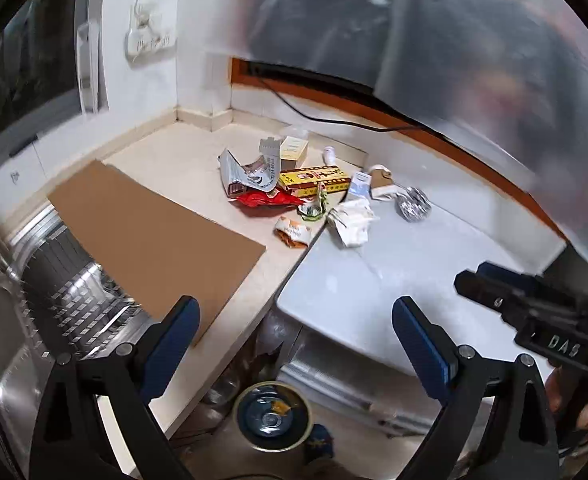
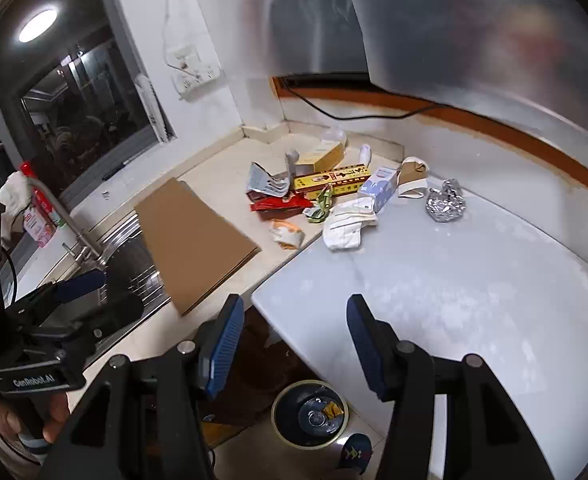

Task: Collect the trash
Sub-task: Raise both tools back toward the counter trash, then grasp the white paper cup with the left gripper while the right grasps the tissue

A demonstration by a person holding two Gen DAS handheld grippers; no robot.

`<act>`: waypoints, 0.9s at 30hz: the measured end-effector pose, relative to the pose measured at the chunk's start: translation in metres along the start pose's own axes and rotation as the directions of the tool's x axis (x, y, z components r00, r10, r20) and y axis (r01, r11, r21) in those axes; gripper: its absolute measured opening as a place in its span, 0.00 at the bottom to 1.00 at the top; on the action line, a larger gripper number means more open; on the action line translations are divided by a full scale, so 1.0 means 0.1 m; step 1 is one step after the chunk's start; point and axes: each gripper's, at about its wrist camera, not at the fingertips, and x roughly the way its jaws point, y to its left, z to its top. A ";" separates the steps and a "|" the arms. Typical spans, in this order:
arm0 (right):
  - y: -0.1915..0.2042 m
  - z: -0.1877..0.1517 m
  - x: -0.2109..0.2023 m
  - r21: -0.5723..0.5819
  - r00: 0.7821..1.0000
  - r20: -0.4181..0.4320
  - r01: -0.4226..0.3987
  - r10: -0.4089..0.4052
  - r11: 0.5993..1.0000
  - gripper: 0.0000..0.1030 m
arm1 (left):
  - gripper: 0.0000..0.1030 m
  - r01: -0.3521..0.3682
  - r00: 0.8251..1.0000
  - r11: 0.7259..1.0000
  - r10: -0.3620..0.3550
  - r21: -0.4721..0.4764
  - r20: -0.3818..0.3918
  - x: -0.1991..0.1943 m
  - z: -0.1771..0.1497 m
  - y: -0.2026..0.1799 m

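Your left gripper [image 1: 296, 344]: blue ribbed pads spread wide, nothing between. Your right gripper [image 2: 294, 344]: jaws parted, empty, touching nothing. Landmark: round bin [image 2: 310, 414] on floor below both, dark inside, orange scrap within. Above bin: white glossy board [image 2: 434, 280], smooth; left of it flat brown cardboard sheet [image 2: 194, 240] overlapping steel sink. Farther from bin: trash pile [image 2: 326, 192] on beige counter — crumpled white paper [image 2: 348, 220], red wrapper, crinkled foil ball [image 2: 445, 204], yellow box [image 2: 334, 178], long axis left-right.
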 end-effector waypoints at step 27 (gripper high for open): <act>-1.00 0.77 2.32 0.229 0.947 -0.248 -0.146 0.203 0.962 0.40 | 0.62 -0.049 0.957 0.973 -0.019 -0.225 -0.290 2.48 0.73 0.10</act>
